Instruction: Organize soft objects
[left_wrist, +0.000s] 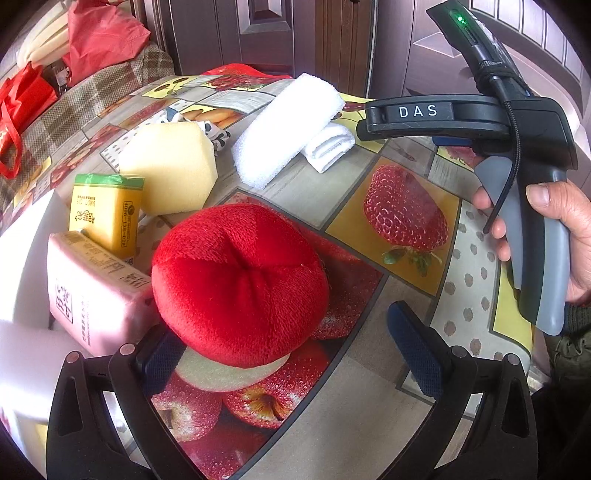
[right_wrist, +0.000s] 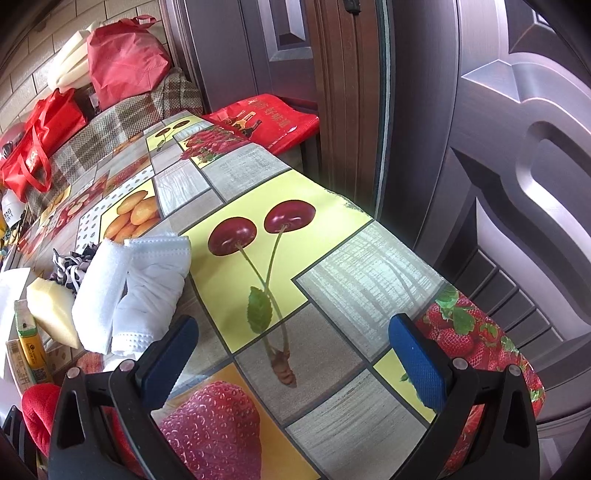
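Observation:
A red plush mushroom (left_wrist: 240, 280) with a cream stem lies on the fruit-print tablecloth (left_wrist: 369, 369), close in front of my left gripper (left_wrist: 291, 354), which is open; its left finger touches the plush. Behind it are a yellow sponge (left_wrist: 170, 166), a rolled white towel (left_wrist: 284, 129), a pink tissue pack (left_wrist: 96, 291) and a yellow tissue pack (left_wrist: 107, 214). My right gripper (right_wrist: 291, 358) is open and empty over the cloth (right_wrist: 332, 266). The white towel (right_wrist: 99, 291) and a white cloth (right_wrist: 155, 284) lie to its left.
The right handheld gripper body (left_wrist: 517, 155) is at the right of the left wrist view. Red bags (right_wrist: 122, 55) sit on a checked cover behind the table. A brown door (right_wrist: 498, 147) stands close to the table's right edge. A black-and-white cloth (right_wrist: 70, 269) lies by the sponge.

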